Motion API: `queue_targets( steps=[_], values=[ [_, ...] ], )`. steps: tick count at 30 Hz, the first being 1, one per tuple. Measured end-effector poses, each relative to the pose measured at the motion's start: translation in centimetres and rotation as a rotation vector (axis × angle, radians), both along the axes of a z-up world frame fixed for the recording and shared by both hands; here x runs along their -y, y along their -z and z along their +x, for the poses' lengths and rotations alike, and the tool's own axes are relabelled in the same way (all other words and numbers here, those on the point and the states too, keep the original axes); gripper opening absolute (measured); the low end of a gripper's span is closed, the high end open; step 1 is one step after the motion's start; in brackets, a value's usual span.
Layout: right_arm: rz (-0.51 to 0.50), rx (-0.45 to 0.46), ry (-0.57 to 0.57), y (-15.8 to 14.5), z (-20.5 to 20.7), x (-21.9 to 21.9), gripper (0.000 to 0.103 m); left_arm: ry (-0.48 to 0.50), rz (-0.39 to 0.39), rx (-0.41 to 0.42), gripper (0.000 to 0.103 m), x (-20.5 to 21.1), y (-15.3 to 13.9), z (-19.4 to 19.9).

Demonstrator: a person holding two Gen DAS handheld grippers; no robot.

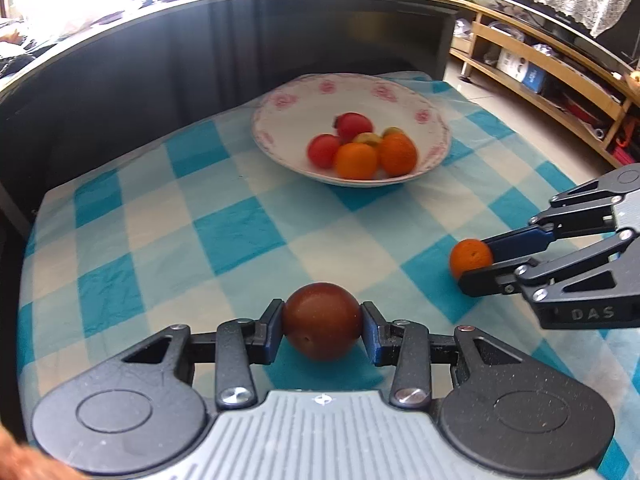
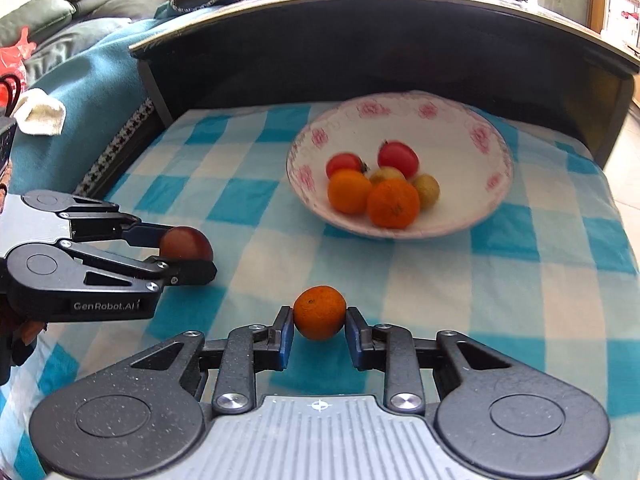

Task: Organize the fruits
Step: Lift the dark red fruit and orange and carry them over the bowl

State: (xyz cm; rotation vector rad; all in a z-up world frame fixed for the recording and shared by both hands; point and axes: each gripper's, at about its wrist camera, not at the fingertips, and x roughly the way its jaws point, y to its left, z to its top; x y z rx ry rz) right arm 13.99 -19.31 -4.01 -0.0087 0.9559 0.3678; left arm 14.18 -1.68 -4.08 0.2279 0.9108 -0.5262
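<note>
My left gripper (image 1: 323,326) is shut on a dark red round fruit (image 1: 322,320), both pads pressing its sides just above the checked cloth. The same fruit (image 2: 186,243) shows between the left fingers in the right wrist view. My right gripper (image 2: 319,318) is shut on a small orange (image 2: 319,312), also low over the cloth; that orange (image 1: 470,257) appears at the right in the left wrist view. A white bowl with pink flowers (image 1: 434,120) (image 2: 496,152) sits farther back, holding two oranges, two red fruits and yellowish ones.
A blue and white checked cloth (image 1: 240,232) covers the low table. A dark curved counter (image 1: 120,64) rises behind the bowl, with more fruit on top. Wooden shelves (image 1: 560,76) stand at the right, a blue blanket (image 2: 88,80) at the left.
</note>
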Motion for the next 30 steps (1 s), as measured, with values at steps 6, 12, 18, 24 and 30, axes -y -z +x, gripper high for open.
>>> queue_targets(
  steps=[6, 12, 18, 24, 30],
  values=[
    [-0.046, -0.009, -0.005, 0.3, -1.6, 0.1, 0.023, 0.026, 0.023, 0.007, 0.049, 0.7, 0.3, -0.6],
    [-0.046, 0.004, -0.018, 0.7, -1.1, -0.1, 0.026, 0.046, 0.036, 0.024, 0.049, 0.8, 0.4, -0.7],
    [-0.039, 0.01, -0.023, 0.7, -1.0, -0.2, 0.026, 0.036, 0.051, 0.009, 0.049, 0.6, 0.8, -0.6],
    [-0.039, 0.011, -0.027, 0.7, -1.1, -0.2, 0.026, 0.034, 0.058, 0.0, 0.049, 0.5, 0.9, -0.7],
    [-0.037, 0.012, -0.027, 0.7, -1.1, -0.2, 0.026, 0.028, 0.053, -0.013, 0.05, 0.3, 0.9, -0.6]
  ],
)
